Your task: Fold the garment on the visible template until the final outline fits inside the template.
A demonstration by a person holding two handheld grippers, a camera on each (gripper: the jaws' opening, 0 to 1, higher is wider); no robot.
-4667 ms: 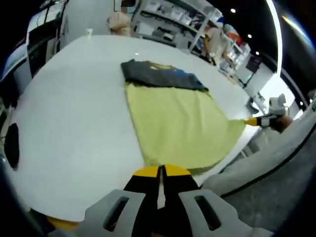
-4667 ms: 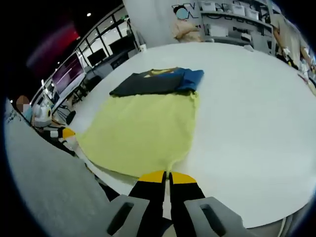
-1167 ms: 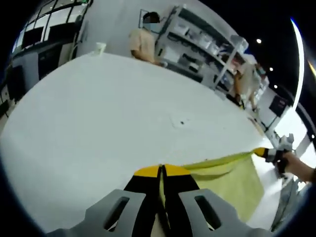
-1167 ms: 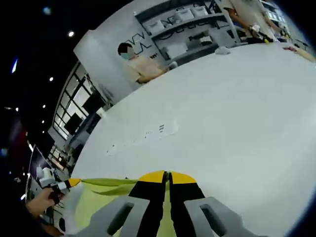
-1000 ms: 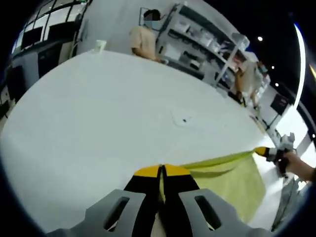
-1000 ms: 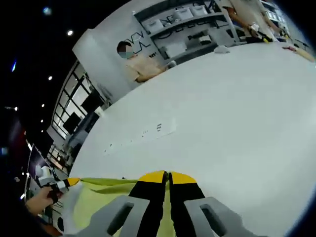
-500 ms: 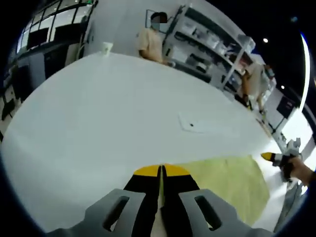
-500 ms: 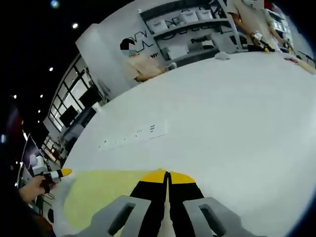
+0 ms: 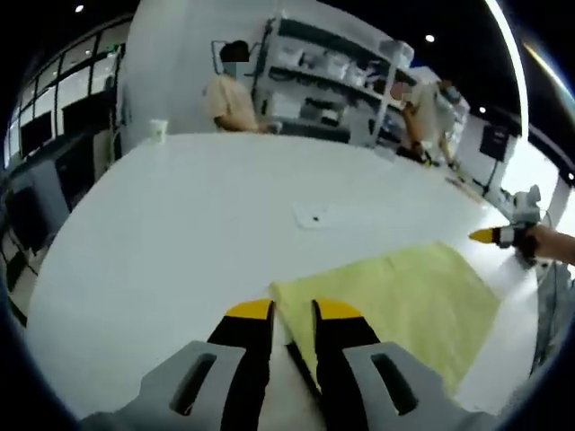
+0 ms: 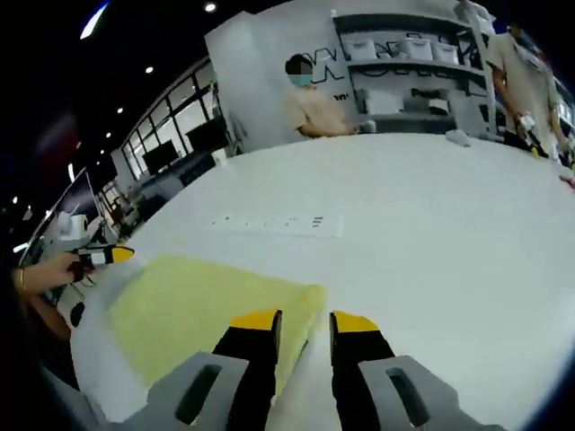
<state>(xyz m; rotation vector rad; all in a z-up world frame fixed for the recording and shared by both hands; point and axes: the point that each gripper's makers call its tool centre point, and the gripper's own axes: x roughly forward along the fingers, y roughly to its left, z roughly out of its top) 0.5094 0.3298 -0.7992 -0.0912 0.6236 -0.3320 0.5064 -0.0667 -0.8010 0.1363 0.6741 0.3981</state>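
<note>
Both tongs are seen parted, nothing gripped. The L tongs (image 9: 292,310) are held just over one corner of the flat yellow-green cloth garment (image 9: 395,301); the R tongs (image 10: 304,321) are held over the other far corner of it (image 10: 202,305). Each pair's yellow tips stand either side of a cloth edge w/o pinching it. The garment is laid flat on the wide white surface (image 9: 180,233), near the edge where the person stands, w/ bare surface beyond it towards the far edge. A thin pale strip w/ small marks (image 10: 278,224) is seen past the garment; whether that is part of the template cannot be told.

Risk, as judged: if the tongs are dragged away low, a corner could be snagged and the fold pulled open or skewed, so the outline may overrun the template.

Count: 1 garment, 2 tongs, 1 marked strip. People are seen by the far shelving (image 9: 346,76).
</note>
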